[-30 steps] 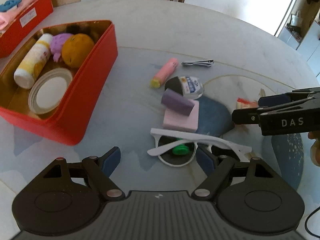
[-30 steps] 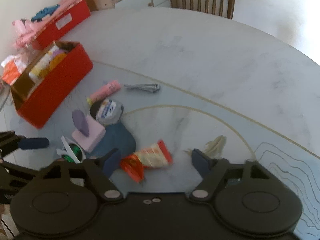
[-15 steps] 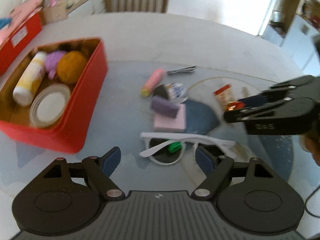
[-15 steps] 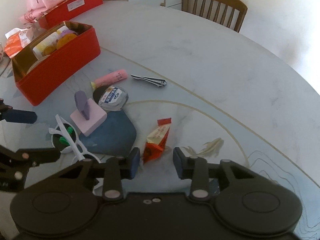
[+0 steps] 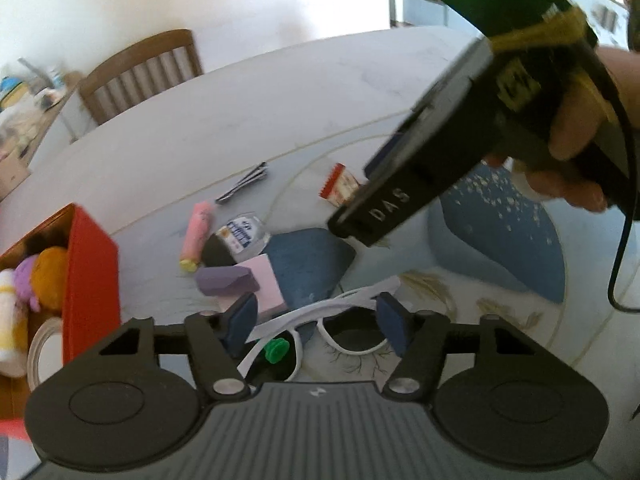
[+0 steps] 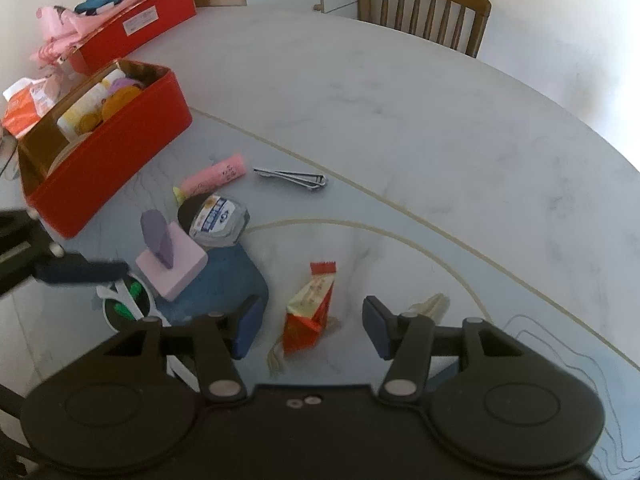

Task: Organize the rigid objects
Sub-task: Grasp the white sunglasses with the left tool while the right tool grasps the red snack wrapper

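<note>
While the left gripper [image 5: 314, 322] sits half-closed, jaws closing around white plastic sunglasses [image 5: 340, 318], nothing's pinched yet.

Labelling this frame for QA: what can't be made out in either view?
- Snack packet: left wrist view, lower end hidden behind the right gripper's body.
- White sunglasses: right wrist view, partly behind the blurred left gripper finger and the right gripper's body.
- Red box: left wrist view, cut off by the left edge and motion-blurred.
- Label text on the small bottle: too small to read.
</note>
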